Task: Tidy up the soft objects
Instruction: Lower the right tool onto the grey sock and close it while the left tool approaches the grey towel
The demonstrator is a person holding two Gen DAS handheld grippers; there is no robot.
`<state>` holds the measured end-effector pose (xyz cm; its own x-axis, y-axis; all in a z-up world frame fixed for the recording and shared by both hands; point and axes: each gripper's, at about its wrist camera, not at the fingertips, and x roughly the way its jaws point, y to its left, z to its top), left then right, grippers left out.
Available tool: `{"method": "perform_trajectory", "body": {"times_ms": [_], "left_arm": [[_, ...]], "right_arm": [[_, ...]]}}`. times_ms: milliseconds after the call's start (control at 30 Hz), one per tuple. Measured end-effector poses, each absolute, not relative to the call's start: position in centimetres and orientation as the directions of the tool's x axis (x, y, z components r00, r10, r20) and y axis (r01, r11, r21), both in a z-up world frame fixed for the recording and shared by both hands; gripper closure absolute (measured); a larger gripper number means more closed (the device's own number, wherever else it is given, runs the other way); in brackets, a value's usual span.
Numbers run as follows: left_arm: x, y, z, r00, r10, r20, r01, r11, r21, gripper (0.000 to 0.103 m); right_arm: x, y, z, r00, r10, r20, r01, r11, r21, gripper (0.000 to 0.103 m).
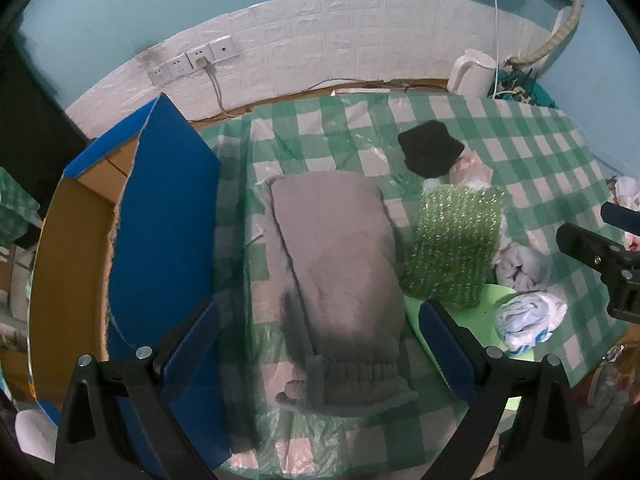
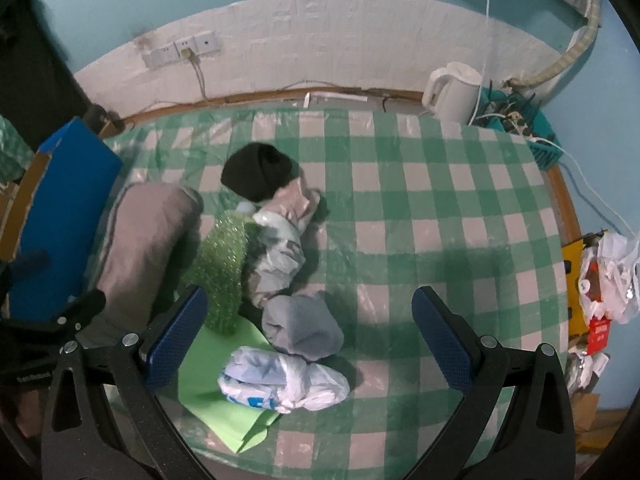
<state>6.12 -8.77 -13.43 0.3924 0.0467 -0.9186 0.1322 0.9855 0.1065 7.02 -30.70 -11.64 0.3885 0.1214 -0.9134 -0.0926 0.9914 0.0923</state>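
Left gripper point(image 1: 320, 344) wide open above grey folded garment point(image 1: 336, 272), blue box point(image 1: 168, 216) touching its left edge, right gripper point(image 2: 310, 336) open over soft pile: grey cloth point(image 2: 304, 328), white bag point(image 2: 284, 380), green sponge point(image 2: 224, 272), black hat point(image 2: 256, 176), free checkered tablecloth point(image 2: 440, 216) on right up to table edge.

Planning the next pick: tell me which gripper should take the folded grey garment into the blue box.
Left. The left gripper hangs open directly over the grey garment, with the blue box right beside it. The right gripper sits over the small bundles, with the garment off to its side.
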Motion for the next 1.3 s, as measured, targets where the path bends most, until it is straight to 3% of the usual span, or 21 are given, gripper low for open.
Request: {"method": "perform_trajectory", "body": {"times_ms": [567, 800, 967, 1133, 1300], "left_arm": [[8.3, -8.8, -17.4, 0.296, 0.067, -0.953, 0.104, 0.989, 0.101, 0.003], [8.7, -9.1, -18.1, 0.268, 0.058, -0.962, 0.112, 0.990, 0.091, 0.003], [9.1, -9.7, -18.8, 0.252, 0.062, -0.966, 0.125, 0.987, 0.096, 0.003], [9.3, -9.9, -19.0, 0.244, 0.061, -0.968, 0.123, 0.988, 0.093, 0.003], [9.3, -9.7, -19.2, 0.236, 0.061, -0.970, 0.126, 0.988, 0.093, 0.003]], "right_arm": [[7.4, -30.3, -17.1, 0.282, 0.103, -0.954, -0.128, 0.989, 0.070, 0.003], [7.9, -30.1, -18.7, 0.242, 0.117, -0.963, -0.140, 0.987, 0.084, 0.011], [8.1, -29.3, -19.6, 0.219, 0.125, -0.968, -0.174, 0.981, 0.087, 0.024], [8.0, -29.2, -20.0, 0.214, 0.125, -0.969, -0.180, 0.980, 0.086, 0.054], [8.4, -30.4, -19.8, 0.218, 0.126, -0.968, -0.153, 0.984, 0.094, 0.068]]}}
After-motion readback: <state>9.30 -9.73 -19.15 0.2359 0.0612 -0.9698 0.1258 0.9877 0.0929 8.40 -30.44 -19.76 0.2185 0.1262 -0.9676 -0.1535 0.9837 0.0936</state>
